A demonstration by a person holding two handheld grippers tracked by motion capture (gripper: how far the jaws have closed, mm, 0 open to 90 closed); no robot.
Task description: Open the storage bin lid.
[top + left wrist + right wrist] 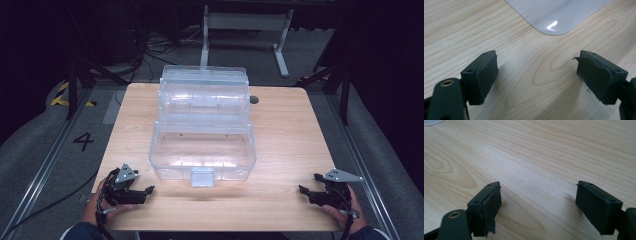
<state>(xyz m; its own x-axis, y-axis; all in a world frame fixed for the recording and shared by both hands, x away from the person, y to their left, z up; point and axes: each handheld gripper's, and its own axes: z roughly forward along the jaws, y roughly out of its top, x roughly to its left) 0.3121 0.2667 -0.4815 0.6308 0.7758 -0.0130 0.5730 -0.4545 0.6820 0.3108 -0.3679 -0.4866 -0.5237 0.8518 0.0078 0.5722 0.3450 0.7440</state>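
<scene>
Clear box (556,15) cropped by the frame's top edge

Wearing dark blue sleeves (80,231); gripping black two-jaw grippers, left gripper (145,192) and right gripper (310,184), each carrying grey three-cornered plates, trailing black cables

Clear transparent plastic storage box (202,150) with hinged lid: sits at middle of light wooden desk (285,150), long side across. Lid open, standing upright at far side, ribbed clear panel facing near. Tiered clear trays visible under lid at far part. Lower tub shallow, rounded corners, inside bare. Small translucent latch tab (202,177) hangs at middle of near wall. Box rests flat, upright. One rounded corner (554,23) of it seen in left gripper view, flat on wood.
</scene>
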